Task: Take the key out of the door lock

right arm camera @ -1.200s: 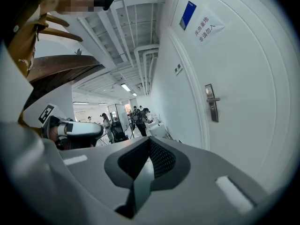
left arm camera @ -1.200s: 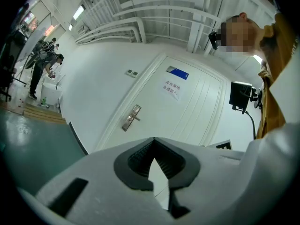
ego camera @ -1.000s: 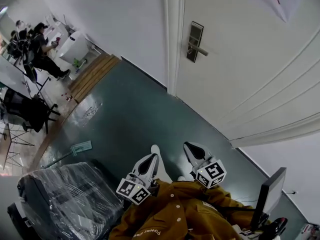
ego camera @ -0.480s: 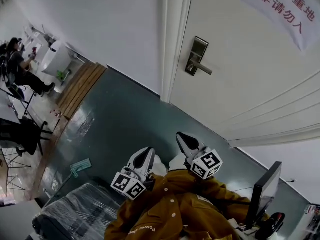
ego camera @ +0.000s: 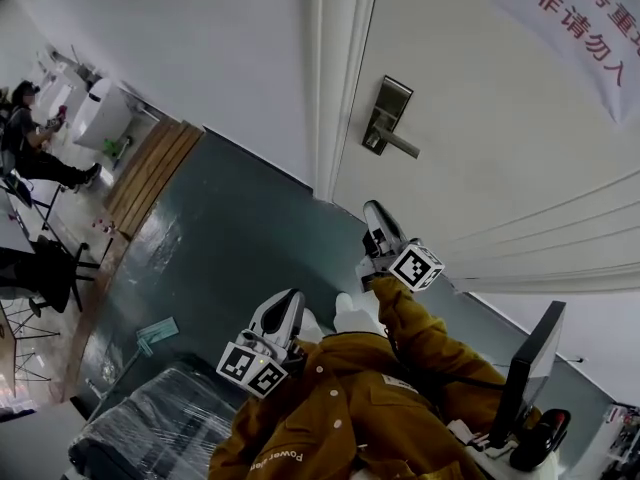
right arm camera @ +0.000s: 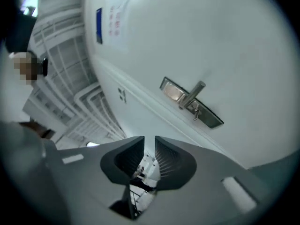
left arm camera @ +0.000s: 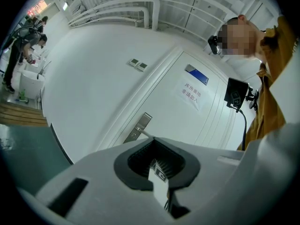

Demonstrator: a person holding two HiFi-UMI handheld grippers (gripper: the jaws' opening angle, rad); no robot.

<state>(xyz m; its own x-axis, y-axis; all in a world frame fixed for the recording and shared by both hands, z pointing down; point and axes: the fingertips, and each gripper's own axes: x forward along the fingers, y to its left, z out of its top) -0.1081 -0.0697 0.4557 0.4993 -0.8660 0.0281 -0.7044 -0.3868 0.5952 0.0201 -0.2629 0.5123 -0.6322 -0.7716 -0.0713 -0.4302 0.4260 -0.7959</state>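
The white door carries a metal lock plate with a lever handle. In the right gripper view the lock plate lies ahead, and a small key sticks out just beside the handle. My right gripper is held out toward the lock, well short of it. Its jaws have just been opening and nothing is between them. In the head view the right gripper is below the lock. My left gripper stays low by my body. Its jaws are shut and empty.
A paper sign hangs on the door. The door frame meets a white wall on the left. A plastic-wrapped black object sits at the lower left and a monitor at the lower right. A person sits far off.
My right gripper has reached out from beside my body toward the door lock and rolled. The left one has barely shifted in view. The door and lock look nearer.
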